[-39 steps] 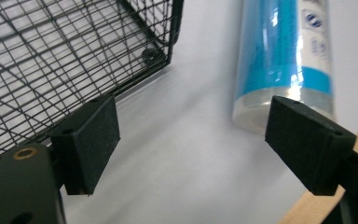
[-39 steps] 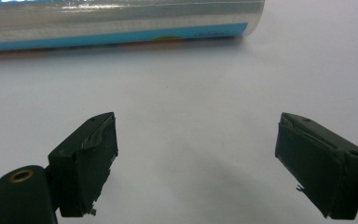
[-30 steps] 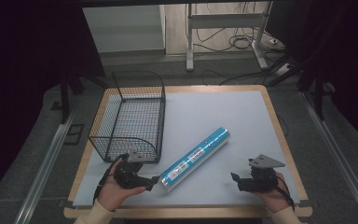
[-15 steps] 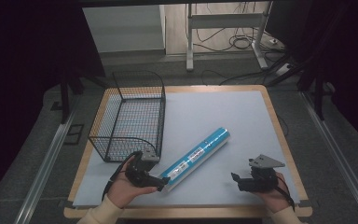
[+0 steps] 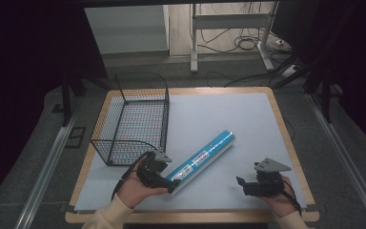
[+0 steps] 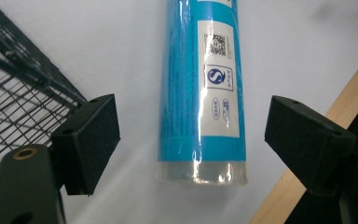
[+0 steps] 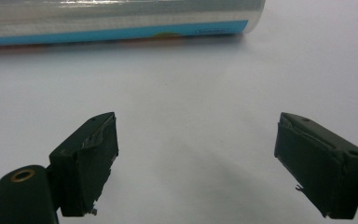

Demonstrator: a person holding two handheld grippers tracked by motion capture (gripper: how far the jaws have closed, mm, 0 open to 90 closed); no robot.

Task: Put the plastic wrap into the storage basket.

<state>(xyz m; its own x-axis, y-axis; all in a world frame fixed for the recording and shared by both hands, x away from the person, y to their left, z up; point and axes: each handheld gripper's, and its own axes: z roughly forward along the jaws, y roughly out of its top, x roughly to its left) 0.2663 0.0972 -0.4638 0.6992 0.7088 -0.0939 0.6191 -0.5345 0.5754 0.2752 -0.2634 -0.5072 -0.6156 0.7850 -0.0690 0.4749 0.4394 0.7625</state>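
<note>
High view: the left gripper (image 5: 171, 183) is spread wide, its jaws straddling the near end of the blue roll (image 5: 201, 160) without touching it. Half a second ago it sat just short of that end. The right gripper (image 5: 242, 185) rests agape, holding nothing, well apart from the roll. The roll lies flat just beside the wire basket (image 5: 132, 121), its long axis running diagonally away rightward.

Pale grey mat (image 5: 228, 114) spread over a wooden table top (image 5: 282, 125), wood edge bare all round. Beyond the far edge, grey floor with black cables (image 5: 240, 45) looped near white frame legs (image 5: 194, 47). Metal rail (image 5: 52, 162) alongside, left.
</note>
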